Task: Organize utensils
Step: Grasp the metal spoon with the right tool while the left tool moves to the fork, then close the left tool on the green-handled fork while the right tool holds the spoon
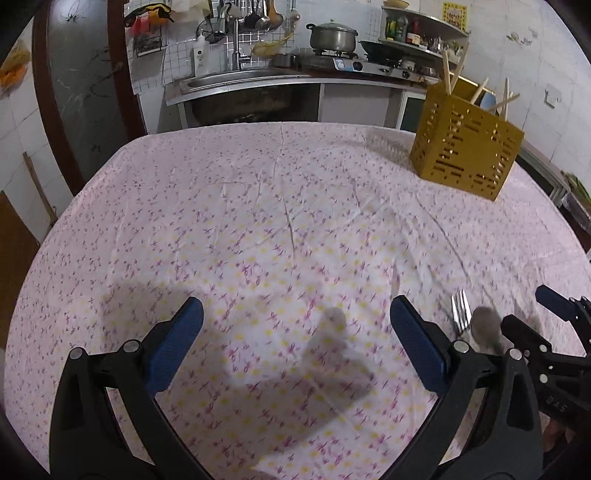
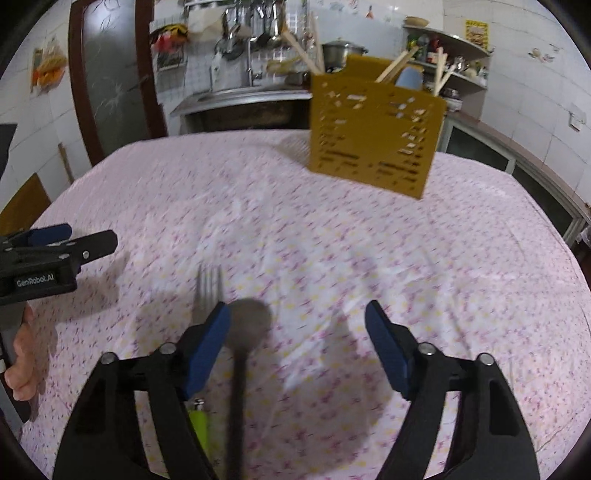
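A metal fork [image 2: 209,290] with a green handle [image 2: 201,428] and a grey spoon [image 2: 248,323] with a black handle lie side by side on the pink tablecloth. They sit just inside my right gripper's [image 2: 297,332] left finger. That gripper is open and holds nothing. The fork [image 1: 460,312] and spoon [image 1: 487,326] also show at the lower right of the left wrist view. My left gripper [image 1: 297,325] is open and empty over bare cloth. A yellow perforated utensil holder [image 2: 373,142], holding wooden chopsticks, stands at the table's far right; it shows in the left wrist view too [image 1: 467,155].
The table [image 1: 258,206] has a flowered pink cloth. Behind it are a steel sink [image 1: 240,75], a stove with a pot [image 1: 334,37] and wall shelves [image 1: 424,33]. The left gripper [image 2: 55,254] shows at the left edge of the right wrist view.
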Motion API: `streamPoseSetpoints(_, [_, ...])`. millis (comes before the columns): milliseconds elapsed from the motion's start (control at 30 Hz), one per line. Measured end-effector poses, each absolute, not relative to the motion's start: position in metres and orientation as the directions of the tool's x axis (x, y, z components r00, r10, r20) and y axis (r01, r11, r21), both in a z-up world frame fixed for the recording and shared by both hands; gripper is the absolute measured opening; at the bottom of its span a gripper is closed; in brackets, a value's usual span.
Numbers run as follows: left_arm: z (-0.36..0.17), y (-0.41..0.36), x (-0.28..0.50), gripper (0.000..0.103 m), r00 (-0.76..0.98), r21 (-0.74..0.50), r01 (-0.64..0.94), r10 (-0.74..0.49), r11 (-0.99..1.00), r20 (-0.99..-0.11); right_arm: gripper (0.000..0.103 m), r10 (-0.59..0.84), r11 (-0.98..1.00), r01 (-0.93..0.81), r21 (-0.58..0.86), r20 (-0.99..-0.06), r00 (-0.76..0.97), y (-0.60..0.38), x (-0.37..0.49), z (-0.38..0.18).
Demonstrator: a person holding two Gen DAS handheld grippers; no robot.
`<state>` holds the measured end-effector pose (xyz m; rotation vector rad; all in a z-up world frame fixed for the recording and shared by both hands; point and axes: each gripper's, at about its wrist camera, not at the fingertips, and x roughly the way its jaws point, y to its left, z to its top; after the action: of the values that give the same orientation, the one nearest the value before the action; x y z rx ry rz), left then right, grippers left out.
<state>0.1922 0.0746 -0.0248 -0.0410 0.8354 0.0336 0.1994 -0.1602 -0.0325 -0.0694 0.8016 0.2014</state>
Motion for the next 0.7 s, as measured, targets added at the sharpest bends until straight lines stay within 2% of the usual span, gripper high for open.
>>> streamPoseSetpoints(133, [-0.024,0.074,0.187,0.098,0.669,-0.018,-0.037,0.011,0.999,-0.743,0.065,0.170,0.975,-0.223,0.028,-0.742,0.648,-0.154,0.199,-0.037])
streamPoseSetpoints(300, [-0.024,0.077,0.185,0.098,0.664,-0.017,-0.048,0.019,0.999,-0.748,0.052,0.186,0.968,-0.247,0.034,-0.760,0.623,-0.148,0.199,-0.041])
streamPoseSetpoints(433, [-0.023,0.078,0.186,0.098,0.657,-0.021,-0.062,0.025,0.998,-0.753,0.050,0.186,0.967,-0.253,0.035,-0.773,0.606,-0.146,0.201,-0.044])
streamPoseSetpoints(533, [-0.022,0.076,0.184,0.098,0.654,-0.034,-0.065,0.017,0.997,-0.757,0.040,0.192,0.968,-0.245,0.050,-0.774,0.603,-0.148,0.204,-0.046])
streamPoseSetpoints(600, [-0.022,0.073,0.184,0.098,0.649,-0.035,-0.060,0.012,0.998,-0.761,0.024,0.205,0.968,-0.239,0.070,-0.772,0.602,-0.153,0.208,-0.046])
streamPoseSetpoints(700, [-0.021,0.061,0.182,0.098,0.645,-0.038,-0.043,-0.001,0.998,-0.764,0.010,0.210,0.970,-0.228,0.086,-0.772,0.601,-0.163,0.212,-0.045])
